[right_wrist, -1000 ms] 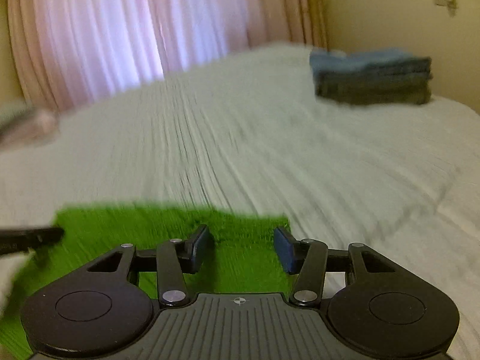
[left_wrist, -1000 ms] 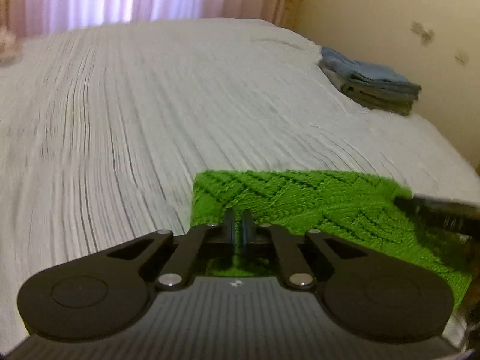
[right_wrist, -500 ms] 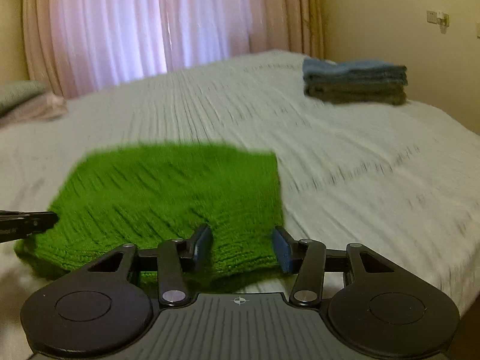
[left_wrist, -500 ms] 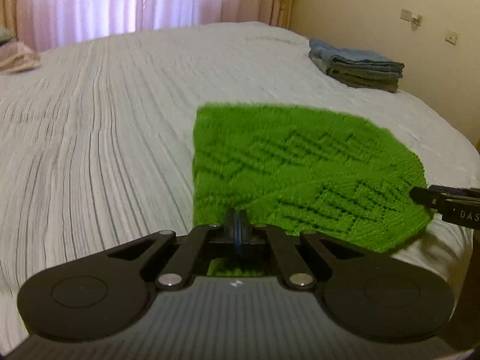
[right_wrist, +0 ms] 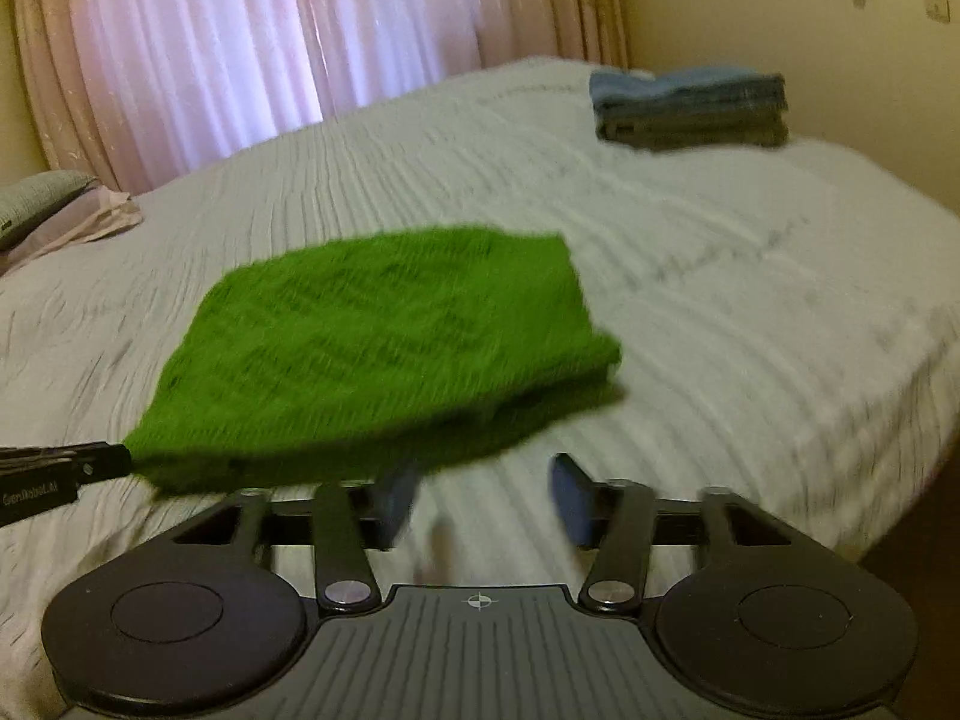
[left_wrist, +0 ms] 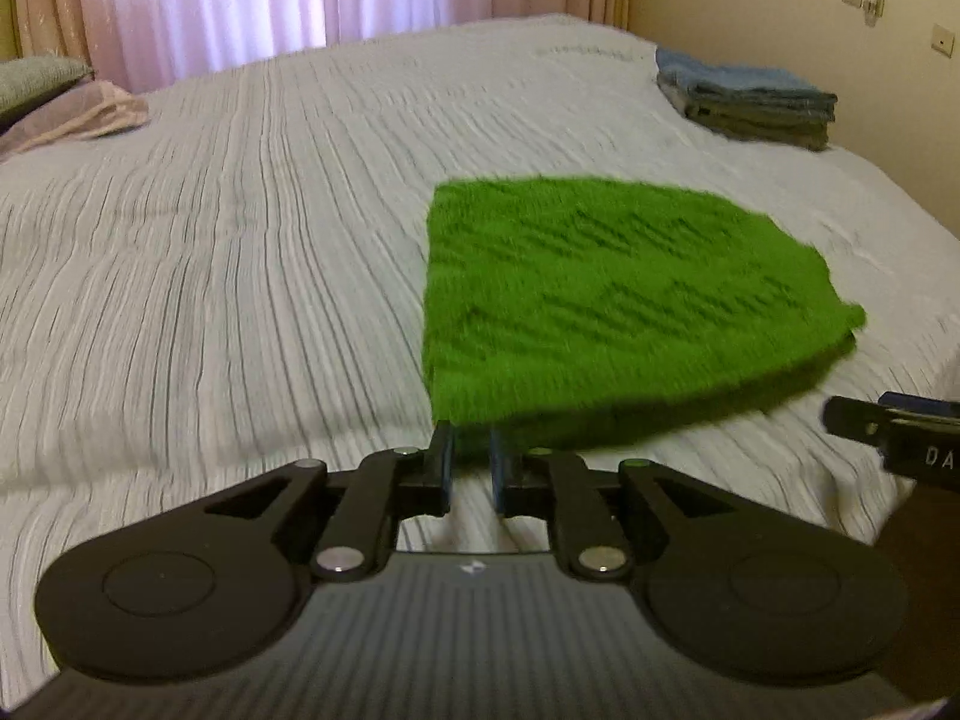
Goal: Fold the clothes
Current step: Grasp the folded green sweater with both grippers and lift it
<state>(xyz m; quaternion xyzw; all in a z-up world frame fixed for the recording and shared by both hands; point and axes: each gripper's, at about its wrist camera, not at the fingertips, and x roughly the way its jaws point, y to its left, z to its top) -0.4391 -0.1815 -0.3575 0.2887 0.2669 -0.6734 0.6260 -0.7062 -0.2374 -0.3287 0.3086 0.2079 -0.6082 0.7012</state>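
A folded green knitted garment [left_wrist: 606, 294] lies flat on the white ribbed bedspread [left_wrist: 210, 252]. My left gripper [left_wrist: 470, 471] sits just short of the garment's near left corner, its fingers slightly apart with nothing between them. In the right wrist view the same green garment [right_wrist: 390, 342] lies ahead and to the left. My right gripper [right_wrist: 483, 498] is open wide over bare bedspread [right_wrist: 750, 312], off the garment's near edge. Each gripper's tip shows at the edge of the other's view.
A stack of folded blue and grey clothes [left_wrist: 750, 99] rests at the far right of the bed near the yellow wall; the stack [right_wrist: 690, 105] also shows in the right wrist view. Pillows [left_wrist: 54, 102] lie at the far left. Pink curtains [right_wrist: 270, 42] hang behind. The bed's edge drops off at right.
The left gripper let go of the green garment and opened slightly. Both grippers pulled back toward the near edge, leaving the garment lying folded on the bed.
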